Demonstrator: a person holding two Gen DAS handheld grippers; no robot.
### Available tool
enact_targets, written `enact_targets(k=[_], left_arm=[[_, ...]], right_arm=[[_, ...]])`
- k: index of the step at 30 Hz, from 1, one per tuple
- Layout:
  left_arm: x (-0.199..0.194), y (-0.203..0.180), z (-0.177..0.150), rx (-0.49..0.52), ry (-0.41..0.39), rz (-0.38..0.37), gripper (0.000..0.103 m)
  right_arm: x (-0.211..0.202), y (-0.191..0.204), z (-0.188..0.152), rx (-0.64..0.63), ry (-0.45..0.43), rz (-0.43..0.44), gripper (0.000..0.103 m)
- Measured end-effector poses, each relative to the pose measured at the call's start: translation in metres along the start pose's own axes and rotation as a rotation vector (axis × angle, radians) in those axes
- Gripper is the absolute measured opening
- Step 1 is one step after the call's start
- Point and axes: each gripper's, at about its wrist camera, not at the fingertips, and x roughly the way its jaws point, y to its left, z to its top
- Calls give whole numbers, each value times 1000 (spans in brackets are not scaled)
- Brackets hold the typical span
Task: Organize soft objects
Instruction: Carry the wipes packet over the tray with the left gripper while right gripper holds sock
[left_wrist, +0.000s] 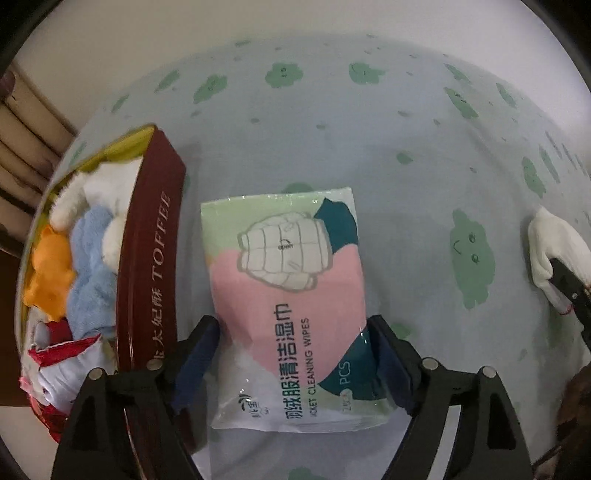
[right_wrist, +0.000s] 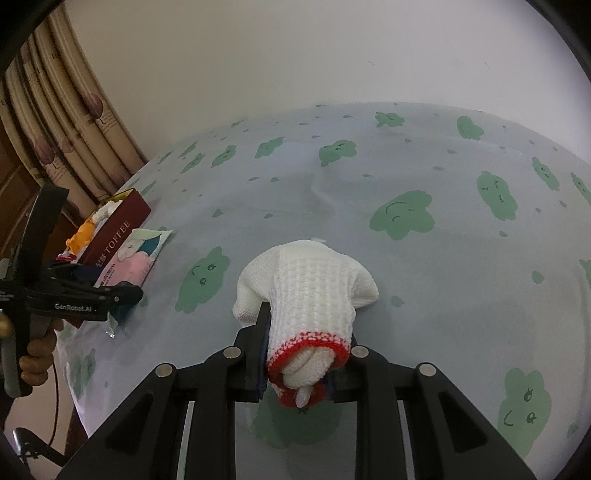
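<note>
my right gripper (right_wrist: 295, 363) clamps the red cuff of a white knit glove (right_wrist: 306, 291) that lies on the green-patterned cloth (right_wrist: 369, 192). my left gripper (left_wrist: 293, 354) gapes wide astride the wipes pack (left_wrist: 291, 306), pads apart from it. at nine o'clock of the pack stands the toffee box (left_wrist: 147, 258), stuffed with soft toys (left_wrist: 88, 251).

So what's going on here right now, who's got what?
A person is tidying soft things on the bed. The left claw stands open astride the pack of wipes, which lies flat beside the brown box already stuffed with soft toys and cloths. The right claw is shut on the cuff of a white glove, which rests on the sheet.
</note>
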Motion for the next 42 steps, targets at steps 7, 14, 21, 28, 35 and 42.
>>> enact_targets(k=[7,14,21,28,35,42], left_arm=[[-25,-2,-25,-4,-121,-51,61],[-69,-18,-62,2,-165,-172,61],[-114,0,-84,-50,-214,-219,61],[-142,35,-91,-103,-300,-104,61],[-141,83,-86,-167,-333,-4,61],[-128,122,-82,-230,-343,73,62]], right_arm=[[4,1,0,-2,13,-13,26],[3,4,-2,-22,-3,-41,25],[3,6,-3,-39,-8,-59,25],[5,10,-2,-62,-4,-86,25],[7,13,-3,-74,-1,-104,26],[7,15,-2,-83,3,-118,26]])
